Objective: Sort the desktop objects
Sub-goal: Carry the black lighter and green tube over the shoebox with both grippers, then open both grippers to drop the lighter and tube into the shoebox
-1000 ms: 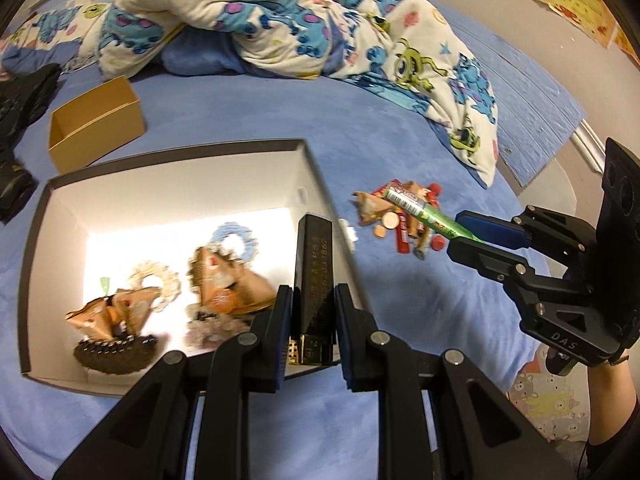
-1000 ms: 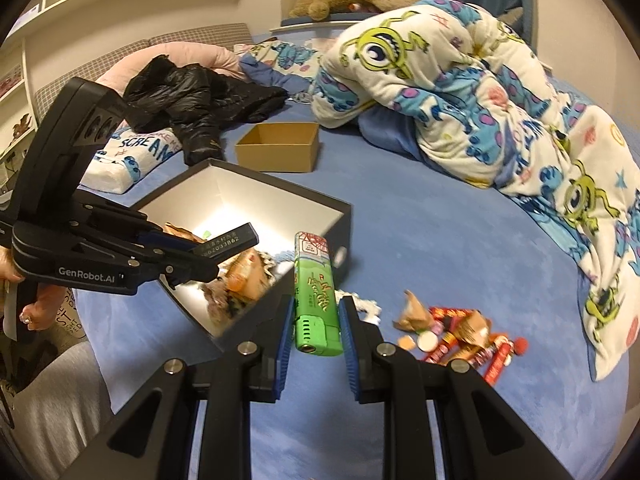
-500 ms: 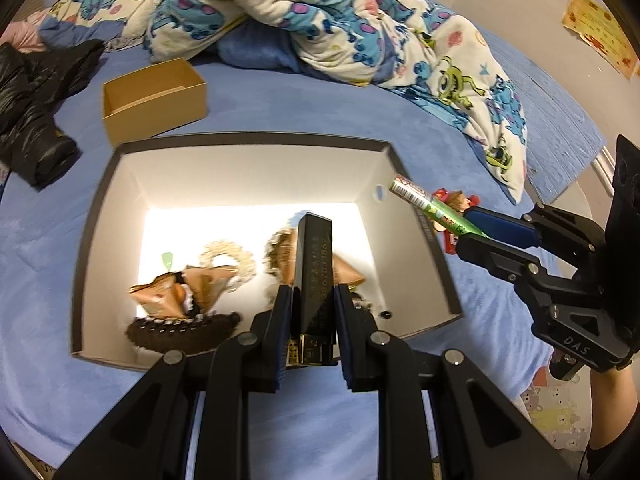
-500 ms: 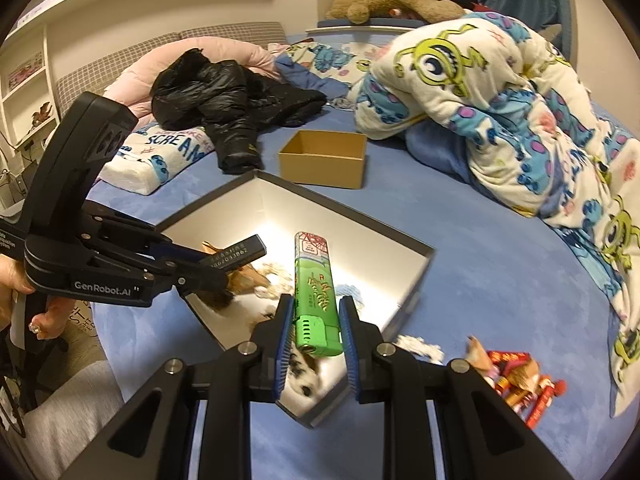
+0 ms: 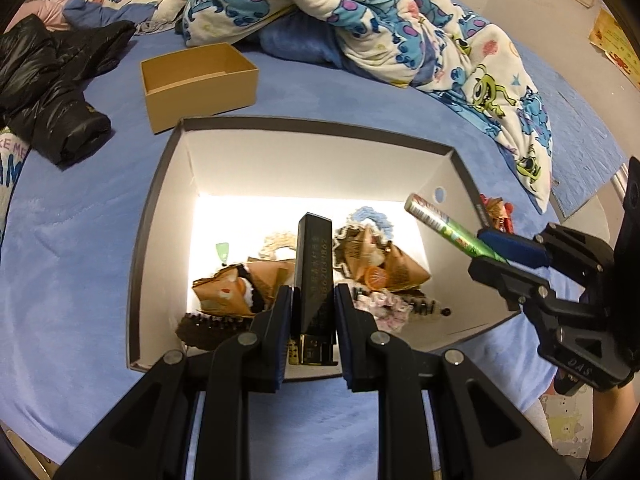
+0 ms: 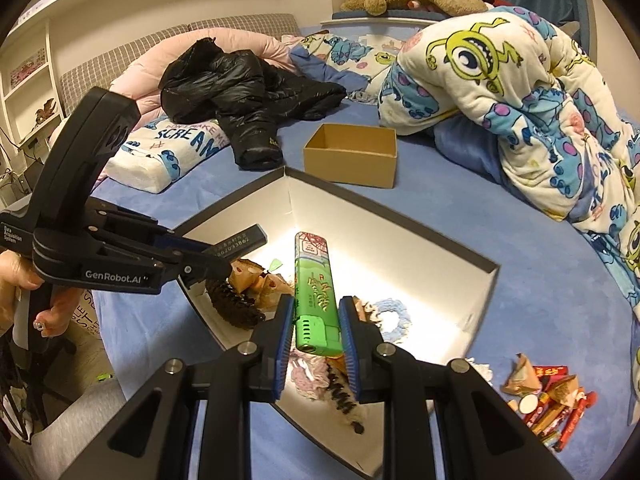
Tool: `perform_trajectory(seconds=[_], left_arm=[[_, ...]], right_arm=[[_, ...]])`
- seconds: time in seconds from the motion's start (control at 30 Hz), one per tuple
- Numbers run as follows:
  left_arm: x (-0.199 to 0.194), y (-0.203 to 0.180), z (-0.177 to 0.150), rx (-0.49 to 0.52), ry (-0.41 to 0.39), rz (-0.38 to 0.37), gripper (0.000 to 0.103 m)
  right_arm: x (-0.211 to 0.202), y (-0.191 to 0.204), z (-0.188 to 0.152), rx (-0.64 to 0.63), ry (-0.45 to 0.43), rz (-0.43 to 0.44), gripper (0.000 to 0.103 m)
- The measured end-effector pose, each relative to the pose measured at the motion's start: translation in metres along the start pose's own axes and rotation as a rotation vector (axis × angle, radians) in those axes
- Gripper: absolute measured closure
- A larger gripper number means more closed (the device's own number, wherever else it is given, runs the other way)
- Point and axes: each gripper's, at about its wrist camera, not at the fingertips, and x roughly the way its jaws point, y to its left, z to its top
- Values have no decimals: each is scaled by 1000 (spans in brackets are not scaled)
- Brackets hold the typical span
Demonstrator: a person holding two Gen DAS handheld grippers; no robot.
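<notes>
Lighters hang over the grey box point(image 5: 160, 216), black one point(image 5: 314, 272) clamped in my left tool point(image 5: 310, 312), green one point(image 6: 314, 292) in my right tool point(image 6: 314, 336); next, I judge, release both inside.

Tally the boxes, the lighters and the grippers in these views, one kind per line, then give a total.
Boxes: 2, the large grey box and the small brown box.
Lighters: 2, the black lighter and the green lighter.
Grippers: 2, the left gripper and the right gripper.
Total: 6
</notes>
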Motion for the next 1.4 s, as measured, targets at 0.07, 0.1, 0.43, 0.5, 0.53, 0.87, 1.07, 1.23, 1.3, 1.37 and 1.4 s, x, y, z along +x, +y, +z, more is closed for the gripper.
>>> perform_trajectory(seconds=[0.07, 0.1, 0.43, 0.5, 0.53, 0.87, 1.07, 1.23, 1.3, 1.37, 1.4], left_arm=[[4, 6, 0, -6, 5, 3, 82], [5, 8, 0, -8, 7, 3, 82], [17, 24, 1, -22, 34, 16, 82], [19, 25, 2, -23, 40, 16, 82], [20, 26, 1, -24, 43, 17, 82], [11, 28, 0, -30, 12, 83, 39], [5, 24, -3, -16, 17, 90, 38], [-1, 16, -8, -7, 17, 94, 38], [-4, 12, -9, -2, 15, 97, 38], [-6, 8, -10, 4, 15, 100, 38], [-6, 7, -10, 5, 15, 102, 38]], right_arm=[[7, 4, 0, 1, 9, 1, 80], [11, 6, 0, 2, 13, 2, 80], [31, 17, -1, 7, 37, -2, 80], [33, 17, -1, 6, 42, -6, 80], [34, 17, -2, 7, 46, -9, 80], [43, 14, -5, 26, 79, -39, 75], [38, 12, -5, 40, 72, -53, 55], [34, 13, -4, 38, 65, -50, 55], [32, 14, -5, 35, 63, -48, 55], [28, 14, -6, 32, 59, -45, 55], [26, 14, -6, 31, 56, -43, 55]])
